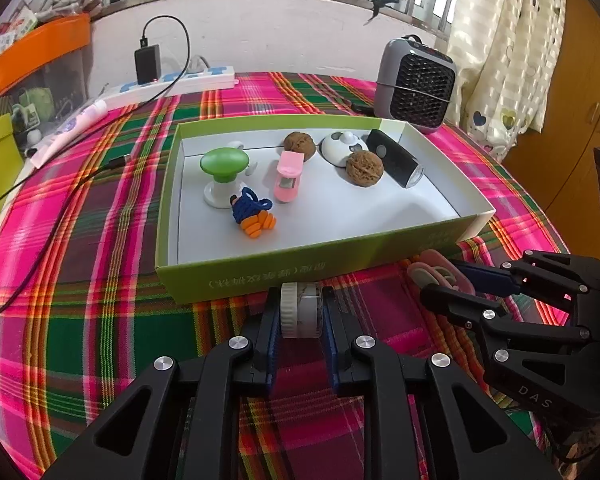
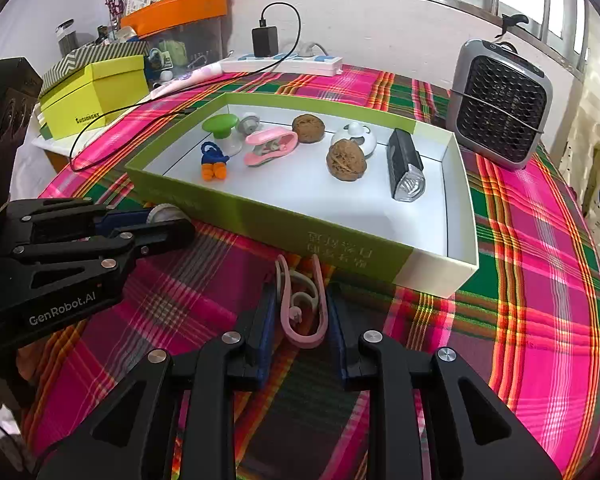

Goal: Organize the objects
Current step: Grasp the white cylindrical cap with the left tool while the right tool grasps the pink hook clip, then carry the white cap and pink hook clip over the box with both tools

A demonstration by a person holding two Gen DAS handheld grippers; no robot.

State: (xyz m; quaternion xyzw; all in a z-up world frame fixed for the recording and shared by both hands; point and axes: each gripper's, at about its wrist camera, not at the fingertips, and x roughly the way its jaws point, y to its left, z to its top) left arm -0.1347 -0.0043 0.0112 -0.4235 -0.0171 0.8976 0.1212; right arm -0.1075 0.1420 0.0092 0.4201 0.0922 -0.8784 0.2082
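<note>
A green box with a white inside holds a green knob, a pink clip, two walnuts, a blue-and-orange toy, a white round thing and a black lamp. My left gripper is shut on a white ribbed wheel just before the box's near wall. My right gripper has its fingers around a pink carabiner-like clip on the cloth, touching or nearly touching it.
A plaid cloth covers the round table. A grey fan heater stands behind the box on the right. A power strip with a charger and cable lies at the back. A yellow-green box sits at the left.
</note>
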